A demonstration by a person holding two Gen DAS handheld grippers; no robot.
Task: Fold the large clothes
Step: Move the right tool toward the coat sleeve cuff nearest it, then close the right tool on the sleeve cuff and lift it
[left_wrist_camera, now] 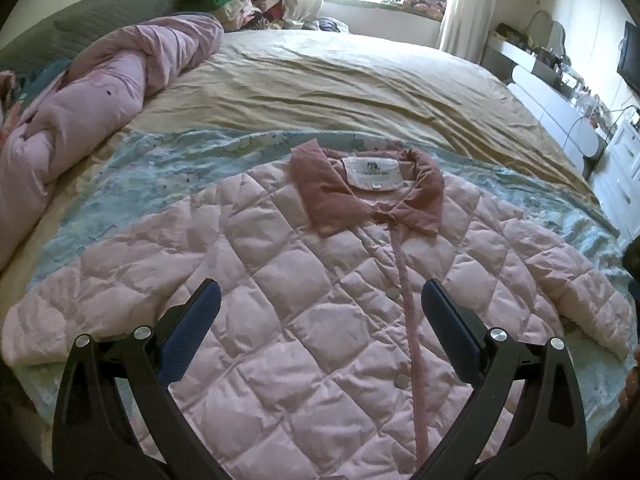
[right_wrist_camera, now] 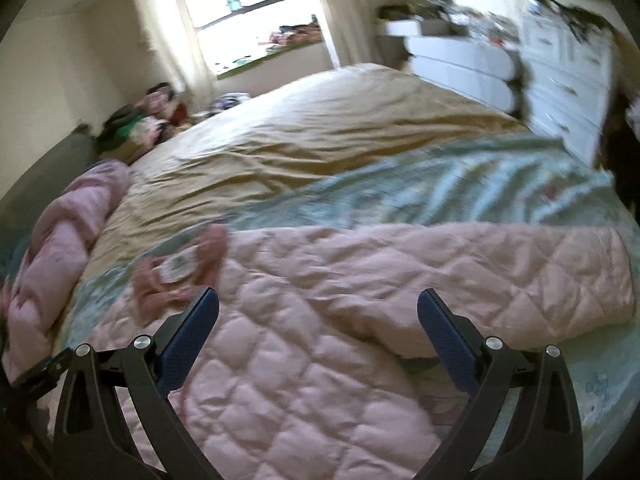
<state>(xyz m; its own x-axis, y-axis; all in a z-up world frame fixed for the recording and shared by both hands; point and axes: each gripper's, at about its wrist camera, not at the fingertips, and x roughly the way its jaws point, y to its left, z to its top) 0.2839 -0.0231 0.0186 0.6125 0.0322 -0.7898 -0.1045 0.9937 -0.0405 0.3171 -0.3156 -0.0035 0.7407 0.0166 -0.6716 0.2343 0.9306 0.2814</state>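
Both claws are spread wide and empty: your left gripper (left_wrist_camera: 320, 300) hovers over the quilted pink jacket (left_wrist_camera: 280, 280), lying flat, front up, on the bed (left_wrist_camera: 340, 80); your right gripper (right_wrist_camera: 318, 308) faces its outstretched sleeve (right_wrist_camera: 500, 264). Pinch that sleeve near the cuff and fold it squarely across the chest.

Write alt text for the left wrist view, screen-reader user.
A pink quilted jacket lies flat and buttoned, collar away from the camera, on a bed with a tan sheet. The left gripper hovers open above its front, holding nothing. A rolled pink duvet lies at the left.
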